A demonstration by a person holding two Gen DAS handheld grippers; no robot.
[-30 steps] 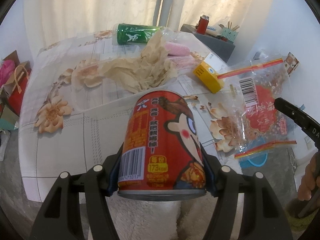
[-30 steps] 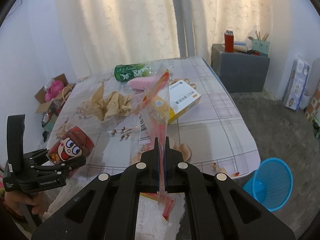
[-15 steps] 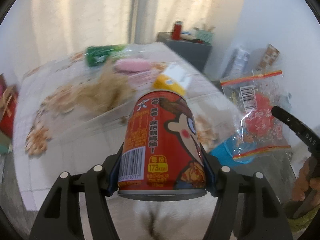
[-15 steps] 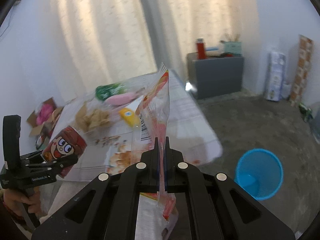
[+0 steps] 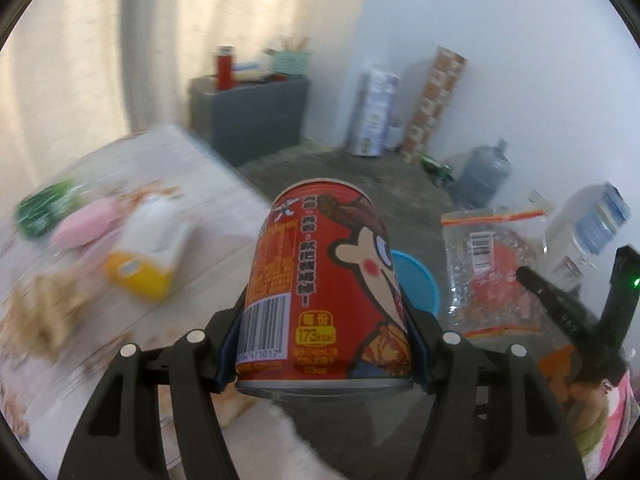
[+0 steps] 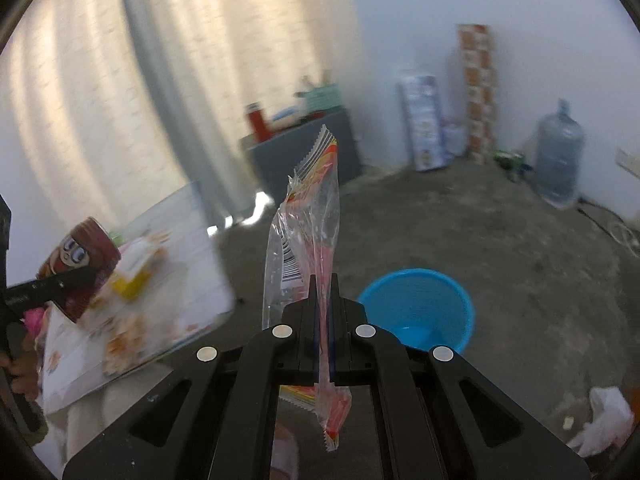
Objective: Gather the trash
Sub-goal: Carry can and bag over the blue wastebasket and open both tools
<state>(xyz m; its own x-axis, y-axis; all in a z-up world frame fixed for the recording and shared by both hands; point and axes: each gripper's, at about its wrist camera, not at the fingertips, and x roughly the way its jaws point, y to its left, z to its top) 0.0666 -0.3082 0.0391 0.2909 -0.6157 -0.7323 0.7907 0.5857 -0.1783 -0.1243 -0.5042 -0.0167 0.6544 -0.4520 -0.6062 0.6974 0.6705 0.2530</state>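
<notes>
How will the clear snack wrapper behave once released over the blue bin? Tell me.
Probably floppy: the snack wrapper creases and sags below the right hand-held gripper. Likely very light, since it looks empty. It may flutter and miss the blue bin.

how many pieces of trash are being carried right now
2: a red can clamped in the left claw, and a clear snack wrapper pinched in the right claw. More lies blurred on the table.

Bare floor (image 6: 500, 248) surrounds the blue bin (image 6: 420, 308); table edge (image 6: 216, 280) stands left.
</notes>
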